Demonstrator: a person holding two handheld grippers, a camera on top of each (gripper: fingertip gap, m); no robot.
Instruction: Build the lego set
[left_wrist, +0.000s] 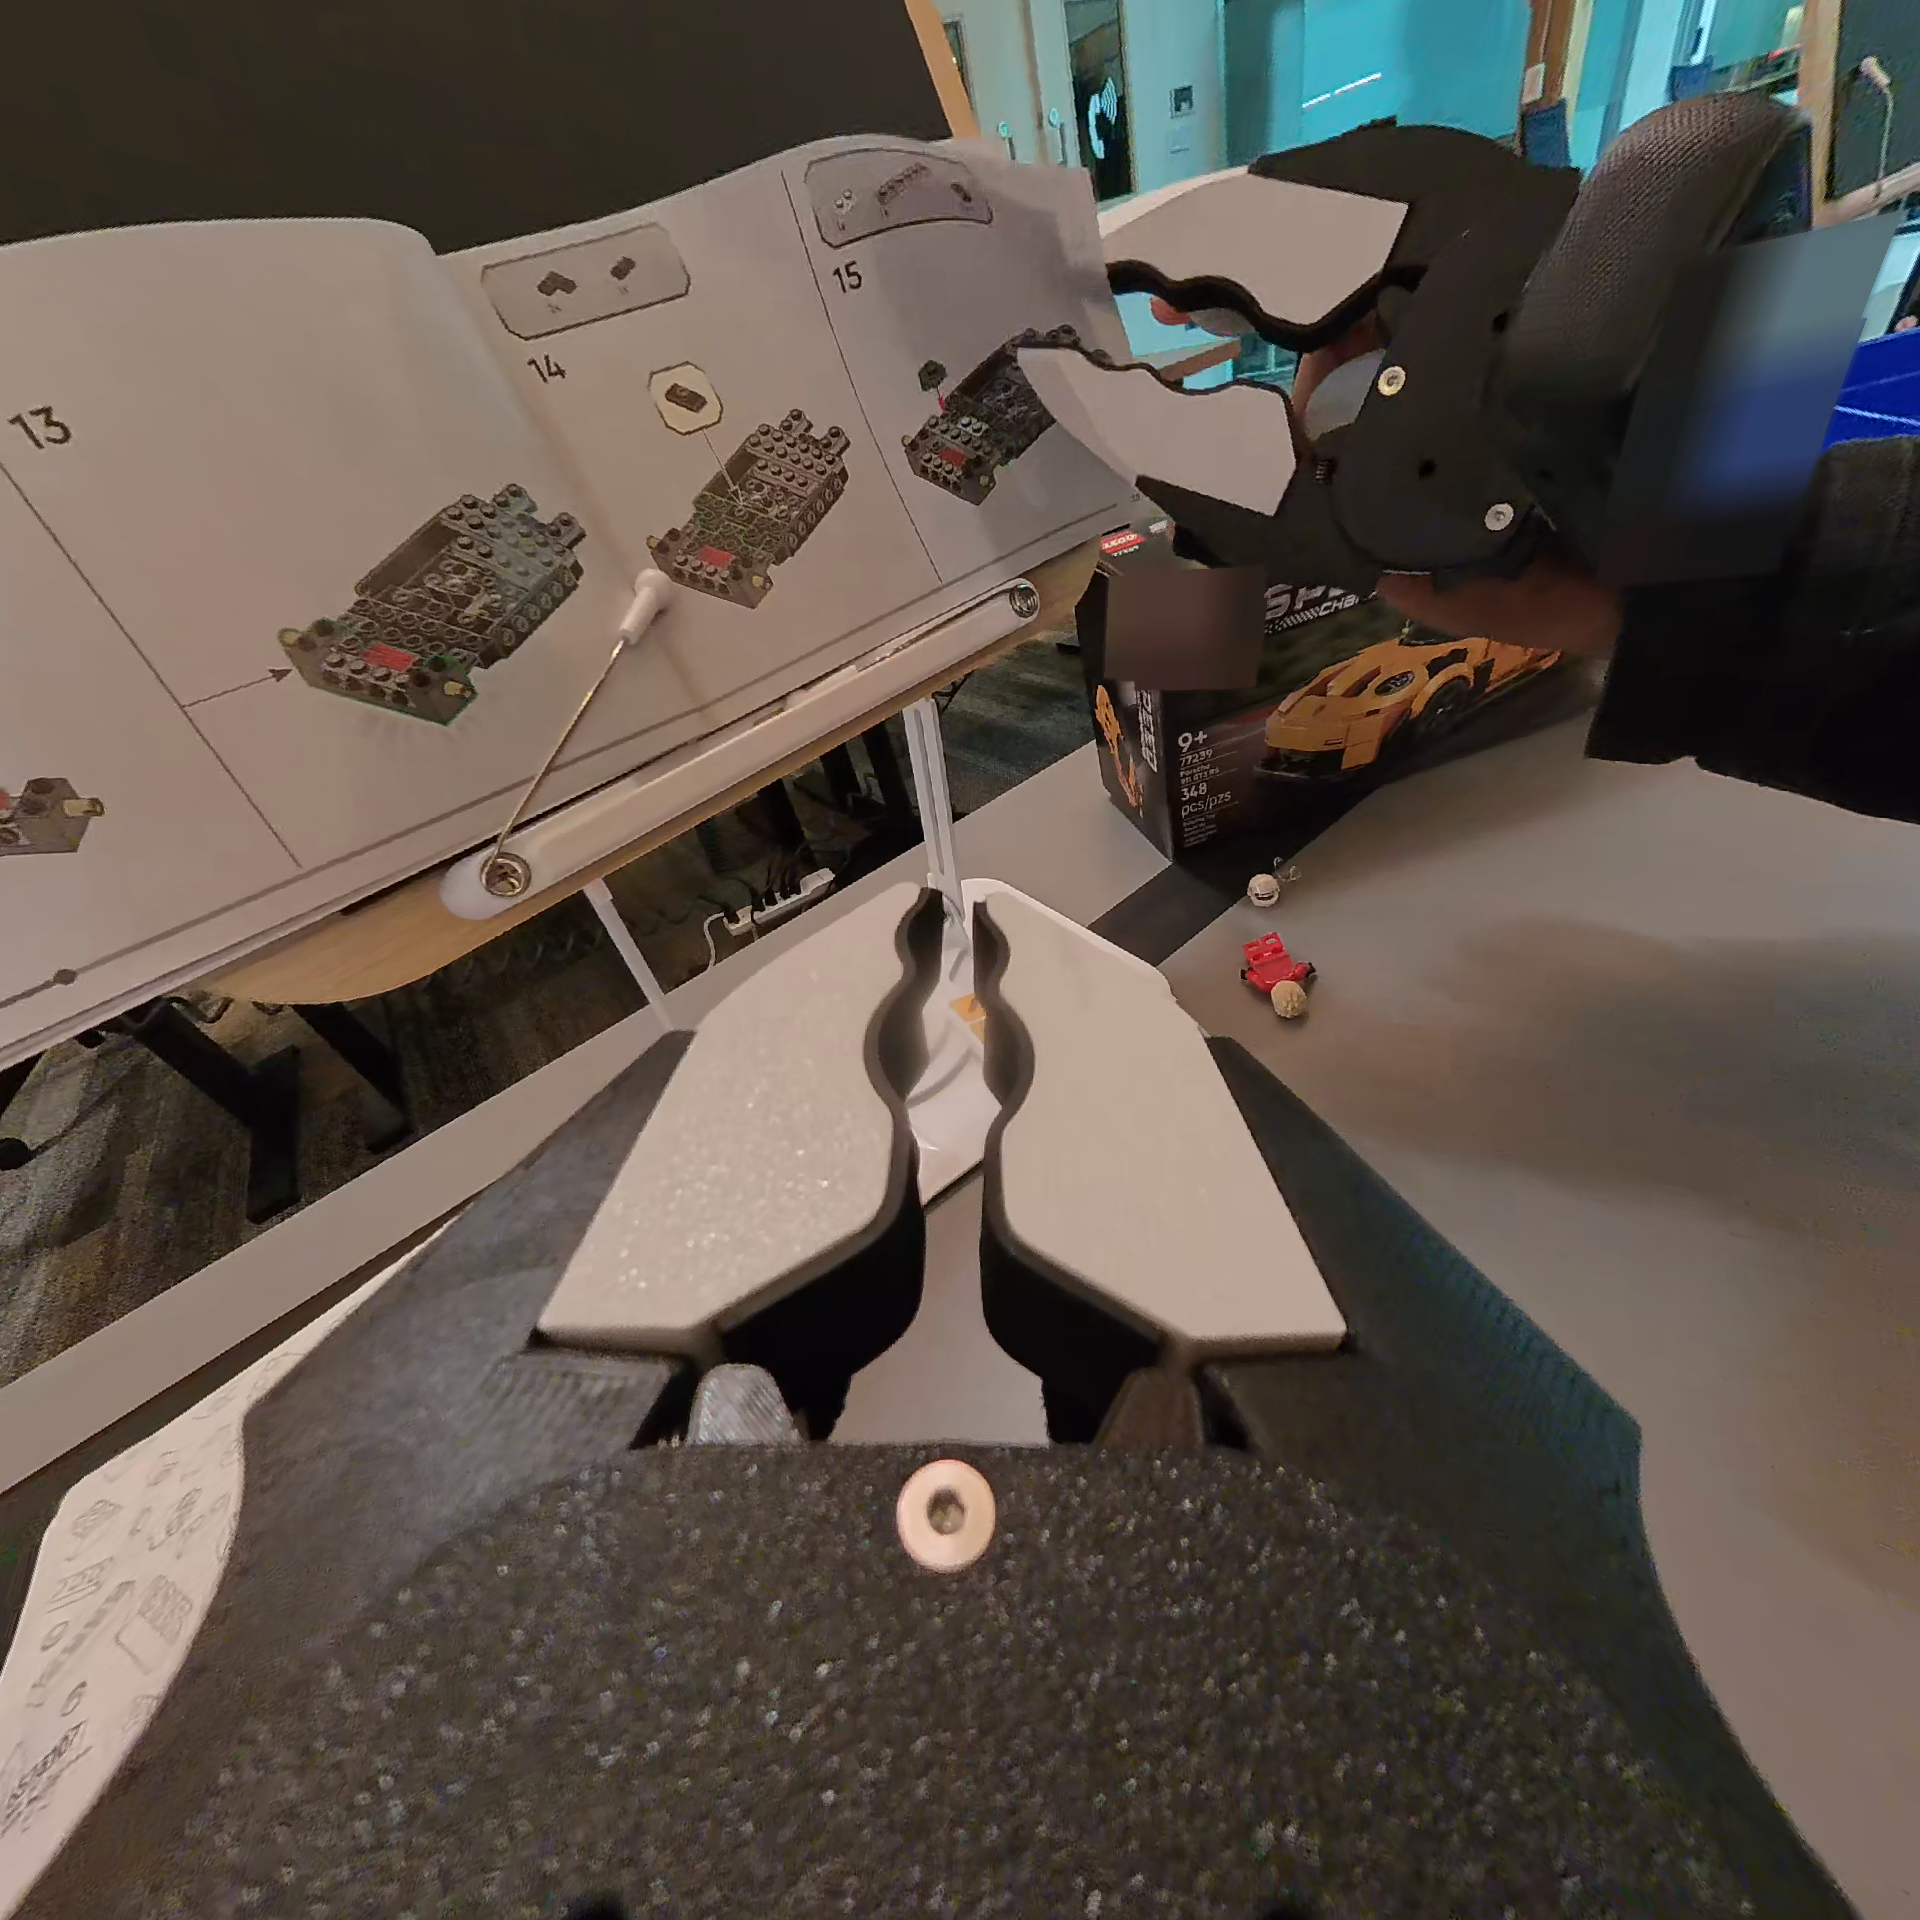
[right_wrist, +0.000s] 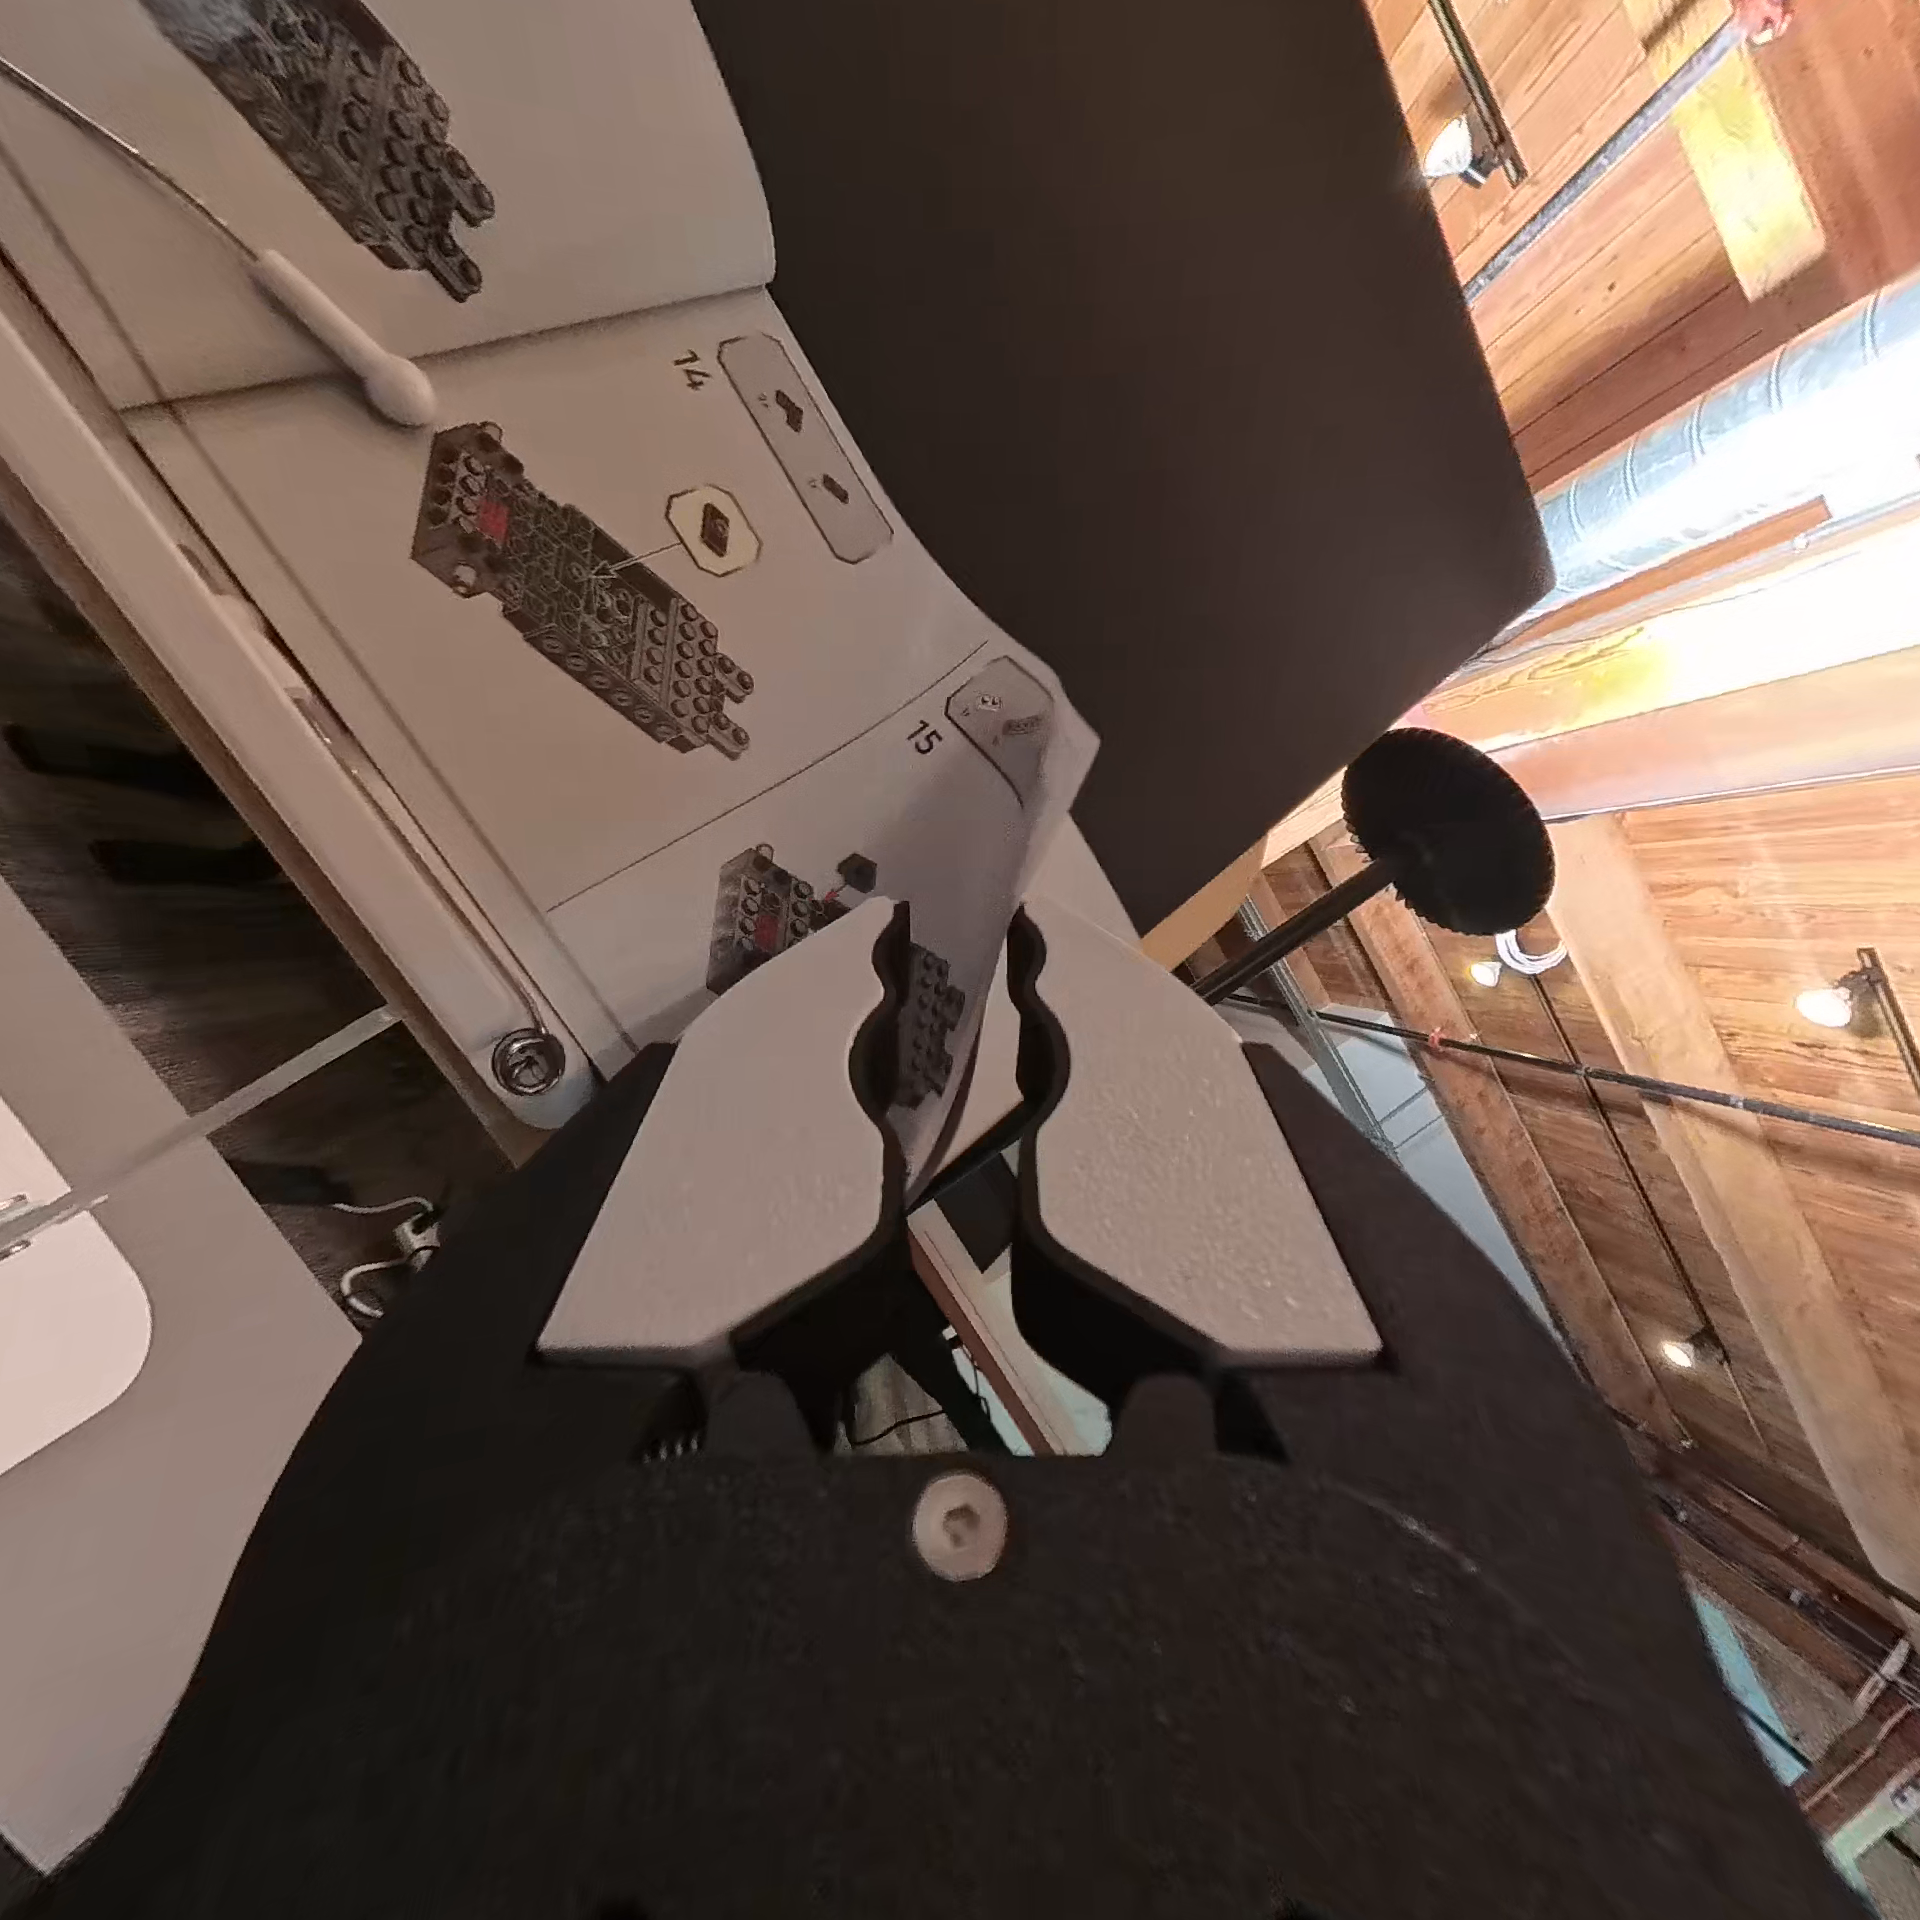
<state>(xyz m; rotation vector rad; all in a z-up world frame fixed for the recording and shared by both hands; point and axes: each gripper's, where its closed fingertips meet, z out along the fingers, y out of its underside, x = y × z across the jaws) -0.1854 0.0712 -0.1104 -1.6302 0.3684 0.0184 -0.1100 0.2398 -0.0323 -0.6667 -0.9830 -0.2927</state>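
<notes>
Your right gripper (right_wrist: 956, 914) is up at the outer edge of the instruction booklet (left_wrist: 644, 436), fingers parted w/ the page corner between them; can't tell if it's actually pinched, so treat the grip as unconfirmed. Your left gripper (left_wrist: 951, 914) sits low over the table (left_wrist: 1558, 1195), fingers nearly together w/ a thin gap, nothing between them.

Surface & room: grey tabletop, booklet open on a tilted wooden stand (left_wrist: 665, 831) w/ a white ledge and a wire page holder (left_wrist: 582, 727) across the right page. Lego box (left_wrist: 1299, 727) w/ a yellow car picture stands behind the right gripper. Near the box, loose on the table: a small red piece (left_wrist: 1273, 961) w/ a tan bit touching it, and a white round piece (left_wrist: 1264, 888) closer to the box. Printed sheet (left_wrist: 94, 1579) lies at lower left by your left gripper. Wood-plank ceiling and a metal duct show in the right wrist view.

Pose: right gripper is rolled sideways, pointing left at the booklet; your hand (left_wrist: 1496, 608) wraps its handle from below.

Hard to see: booklet's left page is cut off; right gripper covers part of the last diagram. No built model in view.
</notes>
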